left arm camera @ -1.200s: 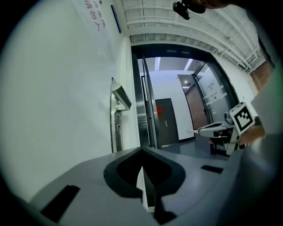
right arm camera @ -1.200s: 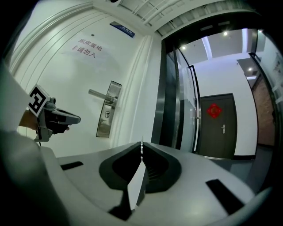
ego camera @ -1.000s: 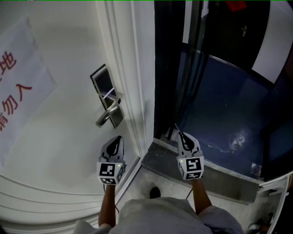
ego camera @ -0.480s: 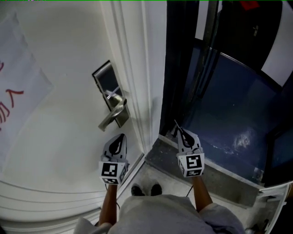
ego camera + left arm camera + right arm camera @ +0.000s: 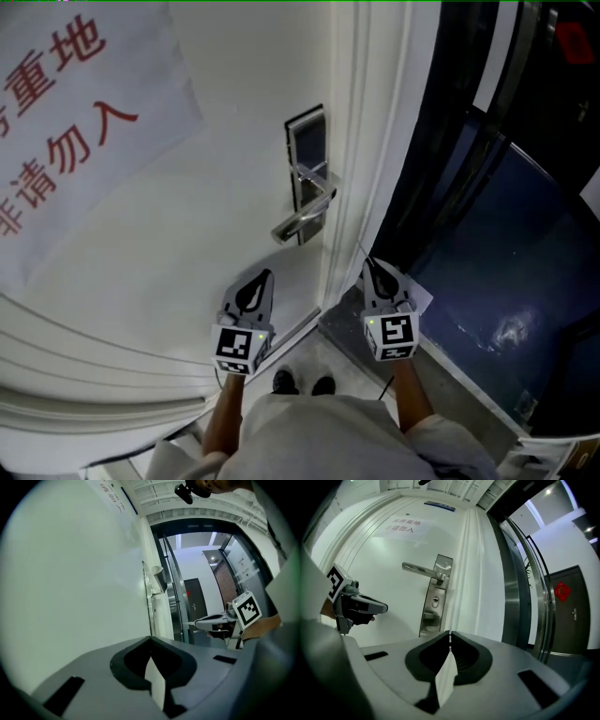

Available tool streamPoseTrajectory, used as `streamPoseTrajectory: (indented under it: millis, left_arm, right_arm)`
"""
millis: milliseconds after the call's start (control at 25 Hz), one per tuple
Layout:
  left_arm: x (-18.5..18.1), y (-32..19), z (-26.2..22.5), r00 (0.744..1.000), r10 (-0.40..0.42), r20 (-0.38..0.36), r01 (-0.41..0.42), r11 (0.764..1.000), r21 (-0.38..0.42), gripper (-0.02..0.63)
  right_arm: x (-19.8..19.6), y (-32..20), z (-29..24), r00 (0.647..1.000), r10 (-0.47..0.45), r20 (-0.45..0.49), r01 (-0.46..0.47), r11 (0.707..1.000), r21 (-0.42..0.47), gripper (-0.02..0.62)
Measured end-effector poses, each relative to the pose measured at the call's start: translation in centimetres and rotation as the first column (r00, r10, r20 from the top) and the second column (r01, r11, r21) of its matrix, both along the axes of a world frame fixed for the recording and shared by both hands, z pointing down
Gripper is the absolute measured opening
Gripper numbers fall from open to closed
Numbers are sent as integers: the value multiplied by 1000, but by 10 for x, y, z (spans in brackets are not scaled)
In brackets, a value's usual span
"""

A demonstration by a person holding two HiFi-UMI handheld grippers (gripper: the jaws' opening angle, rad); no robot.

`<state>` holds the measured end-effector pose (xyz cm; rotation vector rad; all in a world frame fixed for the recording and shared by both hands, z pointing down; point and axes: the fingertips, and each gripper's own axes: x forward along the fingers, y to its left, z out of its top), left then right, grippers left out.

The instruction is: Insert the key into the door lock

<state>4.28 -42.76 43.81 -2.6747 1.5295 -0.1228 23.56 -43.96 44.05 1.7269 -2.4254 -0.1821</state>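
Door lock (image 5: 307,159) with lever handle (image 5: 302,221) on white door (image 5: 187,234). Right gripper (image 5: 372,268) pinching key (image 5: 364,254); left gripper (image 5: 266,276) pressed together, empty.

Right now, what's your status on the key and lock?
Left tool shut, empty. Right tool shut on key, short of the lock. Nothing in the way.
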Motion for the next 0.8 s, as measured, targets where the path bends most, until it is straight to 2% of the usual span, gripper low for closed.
streamPoseTrajectory:
  millis: [200,440,800]
  left_arm:
    - [-26,9,-4,998,-67,8,67,998,9,17]
    - [-44,17,-5,993,-115,0,115,993,15,17]
    - [-44,17,-2,994,-109,-5,109,994,9,17]
  right_arm:
    - [-34,-5,-6,996,-84,-2,84,996,15,30]
    - [-55,-9,-11,989,-144,-35,145,989,27,30]
    - [-65,-23,-45,957,-172,-234,203,972,115,29]
